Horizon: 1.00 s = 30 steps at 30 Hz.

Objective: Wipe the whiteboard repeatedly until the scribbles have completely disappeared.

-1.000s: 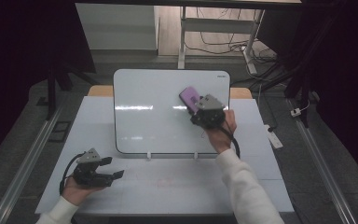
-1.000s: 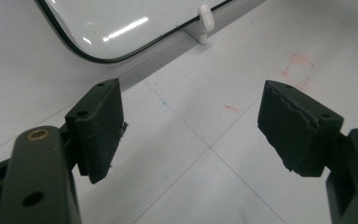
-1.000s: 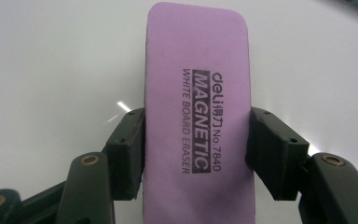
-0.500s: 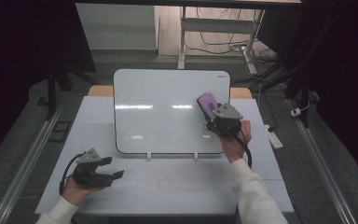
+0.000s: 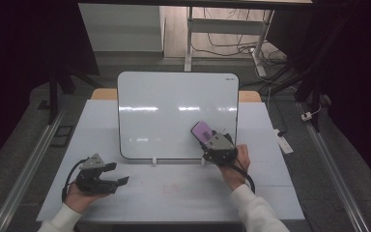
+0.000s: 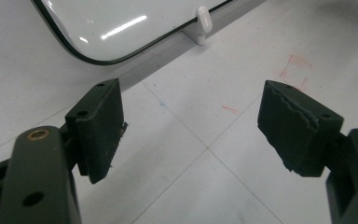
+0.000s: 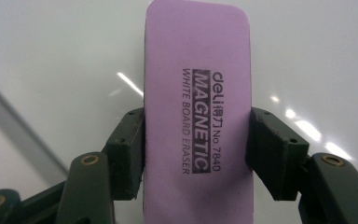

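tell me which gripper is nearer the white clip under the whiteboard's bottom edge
Left. The left gripper lies on the table just below-left of the white clip; the right gripper, holding the purple eraser, is farther off along the whiteboard.

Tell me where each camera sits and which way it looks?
High view: above the person's side, looking forward and down at the table, whiteboard, both forearms.
Left gripper view: on the left gripper, looking along its open jaws at the table.
Right gripper view: on the right gripper, clamping the purple eraser.
Shared: whiteboard, eraser.
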### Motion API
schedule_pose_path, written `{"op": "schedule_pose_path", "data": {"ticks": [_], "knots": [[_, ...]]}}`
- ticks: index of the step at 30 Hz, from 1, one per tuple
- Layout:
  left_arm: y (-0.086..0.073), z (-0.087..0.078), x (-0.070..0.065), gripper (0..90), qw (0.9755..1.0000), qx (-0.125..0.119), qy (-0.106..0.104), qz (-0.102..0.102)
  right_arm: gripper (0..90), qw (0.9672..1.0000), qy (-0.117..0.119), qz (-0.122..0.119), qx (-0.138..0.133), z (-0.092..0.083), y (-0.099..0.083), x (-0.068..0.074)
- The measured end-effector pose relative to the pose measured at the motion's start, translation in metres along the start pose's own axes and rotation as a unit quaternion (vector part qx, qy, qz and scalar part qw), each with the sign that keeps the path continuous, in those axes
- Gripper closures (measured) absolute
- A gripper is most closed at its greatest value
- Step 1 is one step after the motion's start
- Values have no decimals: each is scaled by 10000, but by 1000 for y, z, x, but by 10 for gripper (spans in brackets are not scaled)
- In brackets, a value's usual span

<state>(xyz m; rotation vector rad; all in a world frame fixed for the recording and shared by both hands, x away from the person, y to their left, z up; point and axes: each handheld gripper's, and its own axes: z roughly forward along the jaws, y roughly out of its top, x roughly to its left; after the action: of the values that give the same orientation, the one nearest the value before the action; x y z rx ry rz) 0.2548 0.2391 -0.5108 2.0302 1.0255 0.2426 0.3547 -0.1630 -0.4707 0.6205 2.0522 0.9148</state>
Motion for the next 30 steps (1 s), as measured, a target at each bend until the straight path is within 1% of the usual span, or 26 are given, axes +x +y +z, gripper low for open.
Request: {"op": "schedule_pose_path", "data": {"ticks": [2,4,5,6,7,9,10,11,13,15,19,21,23,25,27,29,30], "knots": [[0,1,0,237,10000,8,-2,-23,405,9997,-199,161,-37,-2,-2,-13],[0,1,0,236,10000,24,-3,-13,404,9987,-427,261,-61,-3,-1,-28],[0,1,0,236,10000,25,-8,-7,404,9981,-514,339,-85,-3,0,-35],[0,1,0,236,10000,26,-9,-1,404,9976,-591,358,-98,-3,2,-41],[0,1,-1,236,10000,25,-5,0,404,9972,-654,342,-118,-2,4,-45],[0,1,0,236,10000,22,4,-8,404,9969,-650,416,-129,-1,6,-48],[0,1,0,236,10000,17,-3,-11,404,9967,-699,395,-130,0,6,-46],[0,1,0,236,10000,13,-5,-22,405,9969,-678,361,-155,0,5,-41],[0,1,1,236,10000,16,2,-30,405,9984,-424,326,-159,0,3,-28],[0,2,0,236,10000,33,9,-23,405,9996,-224,145,-118,0,-1,-11],[0,1,-1,236,10000,26,10,8,405,9996,250,139,-86,0,-9,15],[0,1,-1,236,10000,22,11,4,405,9993,361,-10,-19,-1,-12,25],[0,1,-1,236,10000,32,6,0,405,9991,431,-52,0,-1,-14,27],[0,1,-1,236,10000,29,0,-6,405,9989,470,-13,16,-2,-14,24],[0,0,-1,236,10000,8,0,-9,405,9996,262,-59,5,-3,-13,19],[0,0,0,236,10000,4,1,-14,405,9998,155,121,-42,-3,-12,7],[0,0,0,236,10000,9,-2,-14,405,9998,38,185,-55,-4,-10,1]]}}
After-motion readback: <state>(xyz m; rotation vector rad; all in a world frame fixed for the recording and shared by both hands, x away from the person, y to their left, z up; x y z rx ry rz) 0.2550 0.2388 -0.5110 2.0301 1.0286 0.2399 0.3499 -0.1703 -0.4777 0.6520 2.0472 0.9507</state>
